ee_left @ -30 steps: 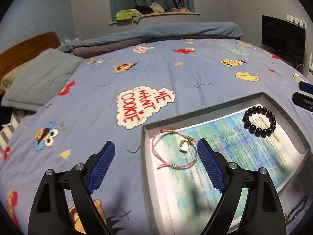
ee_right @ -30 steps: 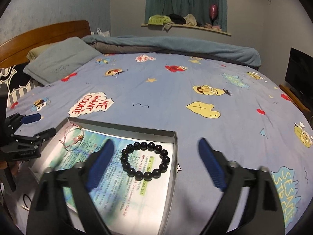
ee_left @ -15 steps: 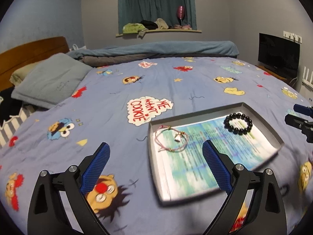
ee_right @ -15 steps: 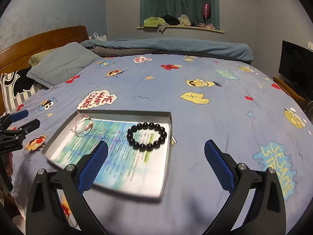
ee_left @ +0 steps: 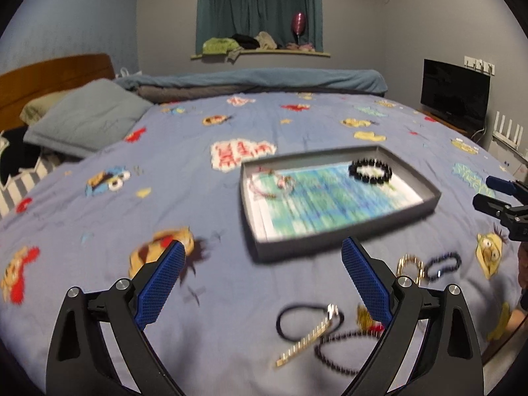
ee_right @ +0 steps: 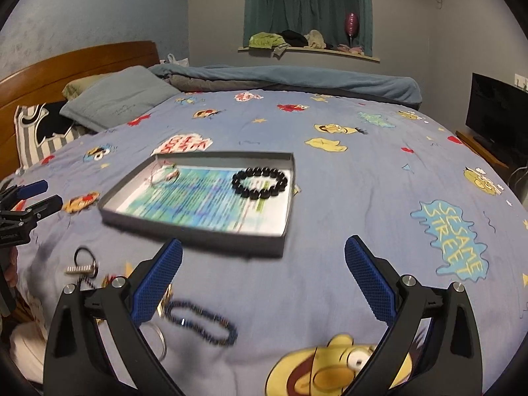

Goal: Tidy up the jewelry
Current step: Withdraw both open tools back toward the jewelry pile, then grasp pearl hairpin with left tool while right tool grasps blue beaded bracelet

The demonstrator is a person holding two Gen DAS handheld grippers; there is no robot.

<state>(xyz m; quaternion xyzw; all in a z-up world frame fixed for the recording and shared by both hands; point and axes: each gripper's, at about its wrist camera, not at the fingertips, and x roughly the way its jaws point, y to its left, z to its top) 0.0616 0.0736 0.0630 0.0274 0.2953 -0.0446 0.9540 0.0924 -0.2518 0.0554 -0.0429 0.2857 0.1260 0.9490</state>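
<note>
Left wrist view looks over a blue cartoon-print bedspread (ee_left: 99, 217) toward a shallow grey tray (ee_left: 330, 244). Its long axis runs from near left to far right here, one corner pointing at the camera. A printed sheet (ee_left: 330, 198) lines its floor. A black bead bracelet (ee_left: 370, 171) lies flat near the tray's far right corner, and a thin pink cord bracelet (ee_left: 272, 184) lies at its left end, well apart from the beads.

The left gripper (ee_left: 260, 283) has just been opening; its blue pads are spread wide with only bedspread between them. Loose pieces lie on the cover nearer than the tray: a black cord loop (ee_left: 290, 321), a gold bar (ee_left: 307, 340) slanting from near left to far right, a dark bead strand (ee_left: 330, 353), a gold ring-like piece (ee_left: 411, 265) and a dark bead bracelet (ee_left: 442, 265). They are blurred.

From the right wrist view, the right gripper (ee_right: 264, 277) is also spread wide and empty, hovering nearer than the tray (ee_right: 198, 234). The dark bead bracelet (ee_right: 204, 326) lies just beside its left finger.
</note>
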